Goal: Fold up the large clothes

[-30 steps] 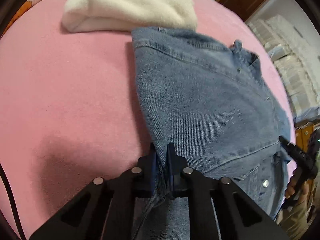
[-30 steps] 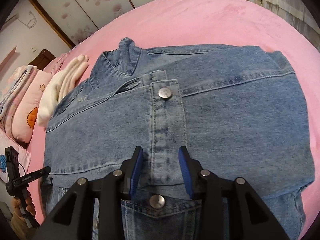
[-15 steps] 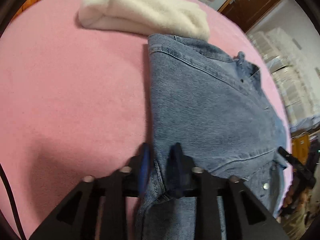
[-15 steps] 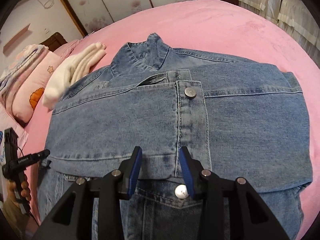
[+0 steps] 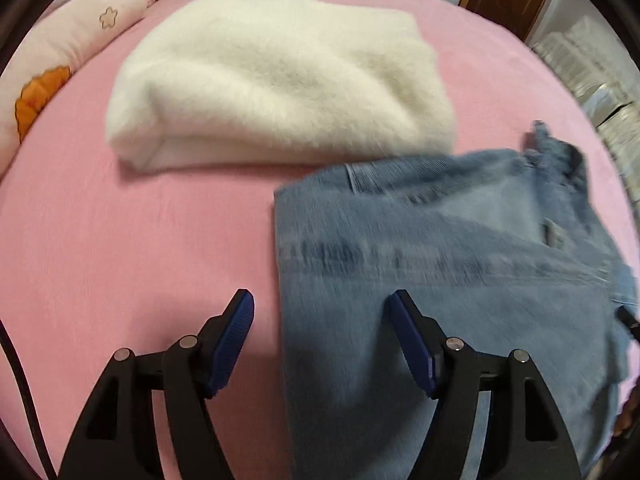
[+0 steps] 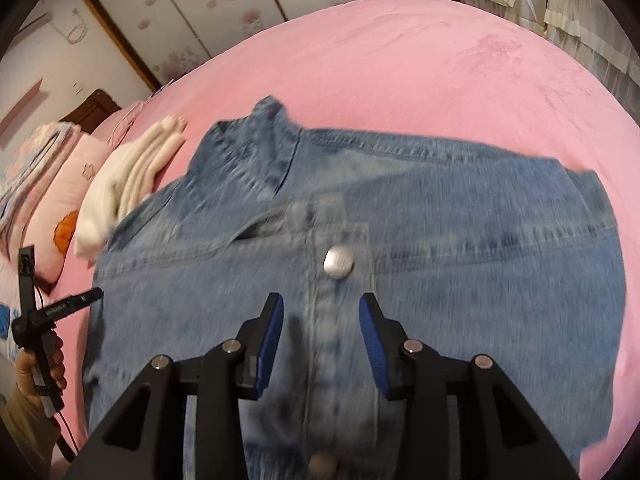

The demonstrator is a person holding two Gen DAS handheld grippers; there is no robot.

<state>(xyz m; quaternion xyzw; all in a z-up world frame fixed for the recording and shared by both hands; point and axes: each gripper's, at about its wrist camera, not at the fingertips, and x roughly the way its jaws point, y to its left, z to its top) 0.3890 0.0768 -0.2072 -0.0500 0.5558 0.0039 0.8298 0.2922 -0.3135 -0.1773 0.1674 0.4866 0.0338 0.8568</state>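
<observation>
A blue denim jacket (image 6: 420, 240) lies folded on the pink bed, collar at the far side, a metal button (image 6: 338, 262) on its front placket. In the left wrist view the jacket (image 5: 460, 280) fills the right half. My left gripper (image 5: 322, 308) is open wide and empty, straddling the jacket's left edge, one finger over the pink sheet and one over the denim. My right gripper (image 6: 321, 316) is open and empty, hovering over the placket just short of the button. The left gripper also shows in the right wrist view (image 6: 52, 308), held by a hand.
A folded white fluffy garment (image 5: 280, 80) lies beyond the jacket, close to its far edge; it also shows in the right wrist view (image 6: 128, 184). Pink pillows (image 5: 48, 64) line the headboard side. The pink bed sheet (image 6: 400, 80) stretches beyond the collar. Curtains hang at far right.
My left gripper let go of the jacket's edge, opened wide and drew back, swinging toward the white garment. My right gripper stayed open and shifted slightly over the placket.
</observation>
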